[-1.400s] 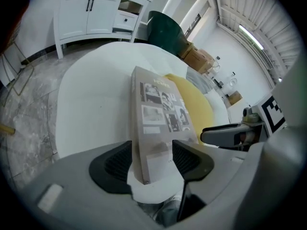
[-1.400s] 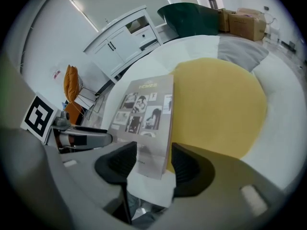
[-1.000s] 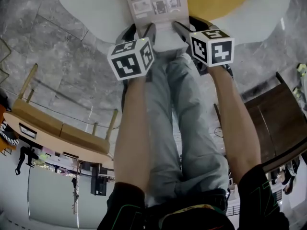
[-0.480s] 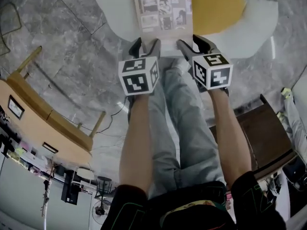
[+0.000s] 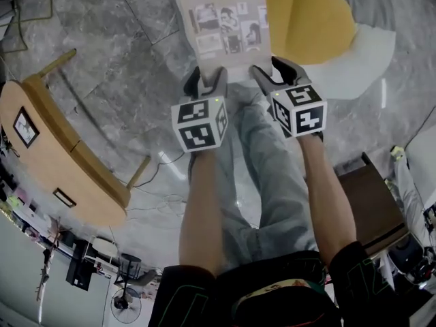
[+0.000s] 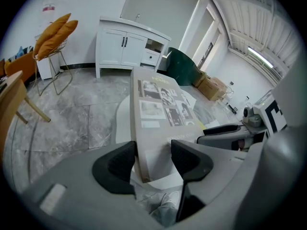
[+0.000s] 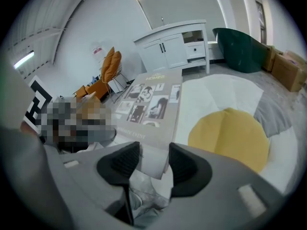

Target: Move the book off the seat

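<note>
Grey marble floor (image 5: pixel 116 39) fills most of the head view; on it at the upper right stands the white rounded seat (image 5: pixel 371 46), with a yellow cushion (image 5: pixel 310 19) lying in its middle; at the left a curved wooden counter (image 5: pixel 48 148) carries a small framed picture (image 5: pixel 25 127); down the centre run the person's grey-trousered legs (image 5: pixel 272 182) and both bare forearms.

The book (image 5: pixel 228 29), a thick beige volume with a grid of photographs on its cover, is held up in the air by its near edge, its cover tilted, over the seat's left rim and the floor beside it; no part of it rests on the cushion.

The left gripper (image 5: pixel 204 80) has its fingers clamped on the book's near left corner, the spine edge between the dark pads; the right gripper (image 5: pixel 274 70) pinches the near right corner in the same way, its fingers standing wide because of the book's thickness; the two marker cubes sit level, side by side.

From the left gripper view a white cabinet (image 6: pixel 127 47) stands against the far wall, with an orange-cushioned wire chair (image 6: pixel 55 32) to its left.
</note>
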### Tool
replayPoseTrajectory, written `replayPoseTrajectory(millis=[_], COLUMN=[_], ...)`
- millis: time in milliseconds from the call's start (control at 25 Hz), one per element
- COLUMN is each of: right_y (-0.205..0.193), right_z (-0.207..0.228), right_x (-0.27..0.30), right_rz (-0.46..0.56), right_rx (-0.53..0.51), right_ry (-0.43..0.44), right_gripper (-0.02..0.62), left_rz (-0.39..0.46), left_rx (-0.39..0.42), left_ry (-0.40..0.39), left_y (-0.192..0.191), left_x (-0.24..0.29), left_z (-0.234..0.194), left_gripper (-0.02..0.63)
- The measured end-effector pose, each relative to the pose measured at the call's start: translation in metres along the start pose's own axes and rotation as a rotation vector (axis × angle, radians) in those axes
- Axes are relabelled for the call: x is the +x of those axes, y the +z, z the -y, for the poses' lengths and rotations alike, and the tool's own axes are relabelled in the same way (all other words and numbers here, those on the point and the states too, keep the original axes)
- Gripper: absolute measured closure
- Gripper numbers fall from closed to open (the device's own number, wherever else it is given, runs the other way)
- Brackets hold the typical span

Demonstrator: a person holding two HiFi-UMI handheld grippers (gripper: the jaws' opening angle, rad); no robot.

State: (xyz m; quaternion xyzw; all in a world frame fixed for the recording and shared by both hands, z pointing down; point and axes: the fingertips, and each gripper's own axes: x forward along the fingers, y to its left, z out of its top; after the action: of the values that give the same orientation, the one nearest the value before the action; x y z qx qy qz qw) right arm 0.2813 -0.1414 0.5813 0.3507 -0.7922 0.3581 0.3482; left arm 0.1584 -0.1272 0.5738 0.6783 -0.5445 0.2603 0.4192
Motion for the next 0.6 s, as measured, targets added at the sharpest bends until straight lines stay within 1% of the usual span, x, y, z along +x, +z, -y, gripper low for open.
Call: replayPoseTrajectory(millis=[80, 200, 240, 280, 360, 440, 520, 600], right_y=[0.017, 0.039, 0.044, 0.048, 0.052, 0.055, 0.063, 0.074], right_z=[-0.024, -0.077, -0.086, -0.090, -0.091, -0.103, -0.135, -0.177], right_x=[0.008, 0.039, 0.046, 0.048, 0.039, 0.033, 0.046, 0.071], right_rz=[0.006, -0.006, -0.010, -0.013, -0.022, -0.034, -0.046, -0.060], right_rx=[-0.037, -0.096, -0.113, -0.128, -0.154, -0.179, -0.214, -0.270], right_ry=[0.009, 0.030, 0.038, 0.044, 0.055, 0.072, 0.095, 0.119], right_gripper=[0.402, 0.402, 0.403, 0.403, 0.403, 0.403, 0.403, 0.403], left_rz=[0.028, 0.061, 0.071, 0.081, 0.094, 0.099, 0.109, 0.126], left_rx=[-0.014, -0.058, -0.068, -0.074, -0.083, -0.100, -0.125, -0.159], left_ry=[0.011, 0.040, 0.050, 0.060, 0.077, 0.093, 0.120, 0.157], left_y=[0.009, 0.012, 0.013, 0.014, 0.017, 0.016, 0.014, 0.009], left_x=[-0.015, -0.036, -0.040, -0.044, -0.053, -0.068, -0.085, -0.104], left_z=[-0.025, -0.085, -0.097, -0.100, -0.094, -0.097, -0.127, -0.172], left_gripper=[0.359, 0.359, 0.359, 0.359, 0.359, 0.359, 0.359, 0.359])
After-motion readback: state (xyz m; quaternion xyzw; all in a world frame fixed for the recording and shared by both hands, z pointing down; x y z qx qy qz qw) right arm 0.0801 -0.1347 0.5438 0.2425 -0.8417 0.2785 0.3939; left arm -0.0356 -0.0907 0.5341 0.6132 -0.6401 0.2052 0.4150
